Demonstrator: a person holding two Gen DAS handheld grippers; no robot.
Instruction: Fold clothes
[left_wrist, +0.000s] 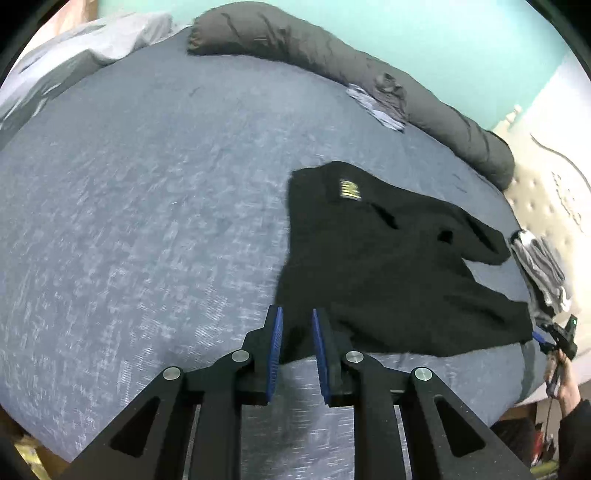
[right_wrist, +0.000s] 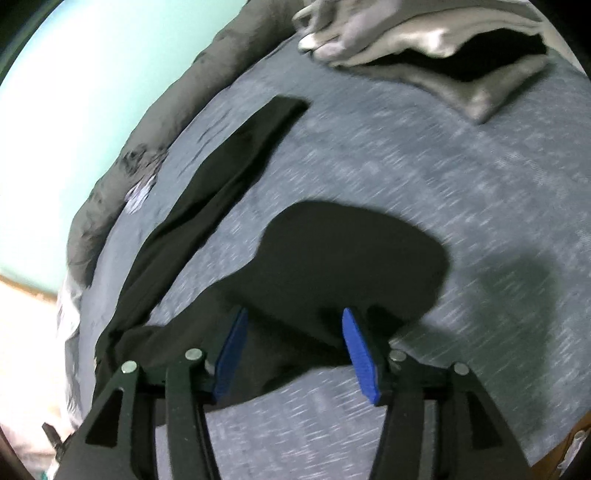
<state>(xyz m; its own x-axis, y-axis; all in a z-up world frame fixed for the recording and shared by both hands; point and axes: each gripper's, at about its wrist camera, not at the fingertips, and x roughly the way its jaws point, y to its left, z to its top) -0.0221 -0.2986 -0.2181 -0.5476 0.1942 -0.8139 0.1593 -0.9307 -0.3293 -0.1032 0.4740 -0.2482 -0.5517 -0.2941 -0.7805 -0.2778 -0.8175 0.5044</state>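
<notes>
A black garment (left_wrist: 391, 266) with a yellow label (left_wrist: 349, 189) lies spread on the blue-grey bedsheet (left_wrist: 147, 206). My left gripper (left_wrist: 297, 325) is open, its blue pads either side of the garment's near left corner. In the right wrist view the same black garment (right_wrist: 332, 266) lies below my right gripper (right_wrist: 295, 325), which is open wide over its near edge, with a long black part (right_wrist: 229, 155) stretching away to the left. The right gripper also shows small at the far right of the left wrist view (left_wrist: 554, 336).
A rolled dark grey blanket (left_wrist: 332, 62) runs along the teal wall. A small grey folded item (left_wrist: 384, 99) rests on it. Grey clothes (left_wrist: 543, 269) lie at the bed's right edge. A pale grey garment (right_wrist: 424, 48) lies at the far end of the bed.
</notes>
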